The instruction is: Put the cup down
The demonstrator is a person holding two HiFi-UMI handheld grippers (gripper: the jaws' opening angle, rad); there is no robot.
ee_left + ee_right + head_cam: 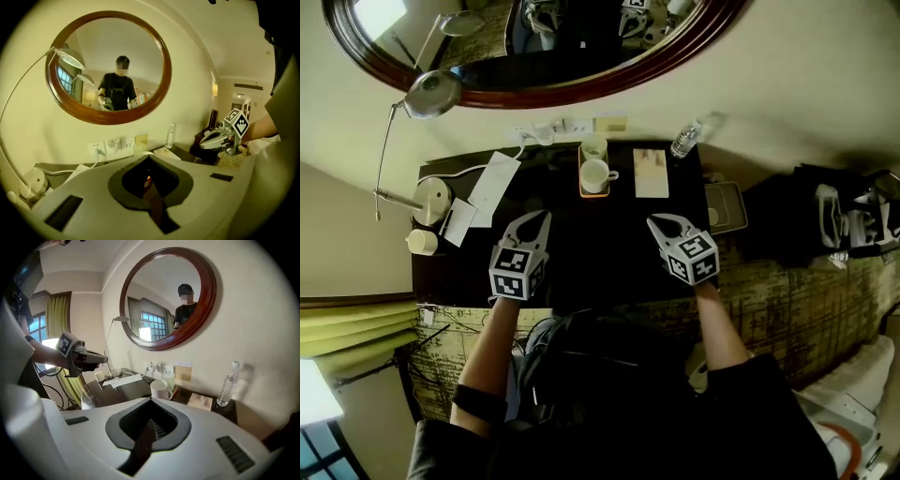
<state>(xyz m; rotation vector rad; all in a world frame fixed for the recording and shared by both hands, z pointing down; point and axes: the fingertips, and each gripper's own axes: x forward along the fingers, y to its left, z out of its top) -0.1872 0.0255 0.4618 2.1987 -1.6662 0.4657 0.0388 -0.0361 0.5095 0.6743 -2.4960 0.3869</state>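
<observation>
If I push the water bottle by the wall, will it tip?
The bottle stands upright, tall and narrow, so a high push would probably tip it. It looks like clear plastic, so likely light. Round, it may roll.

Dim warm light, dark desk, fisheye edges.

The pale grey plastic left gripper (pixel 541 218) and right gripper (pixel 657 223) both have tapered, beak-like jaws, each with a cube of black-and-white square markers (pixel 514 272) behind them. Person's wearing a black short-sleeved top (pixel 741 405), plus a black band (pixel 478 403) on the left arm.
</observation>
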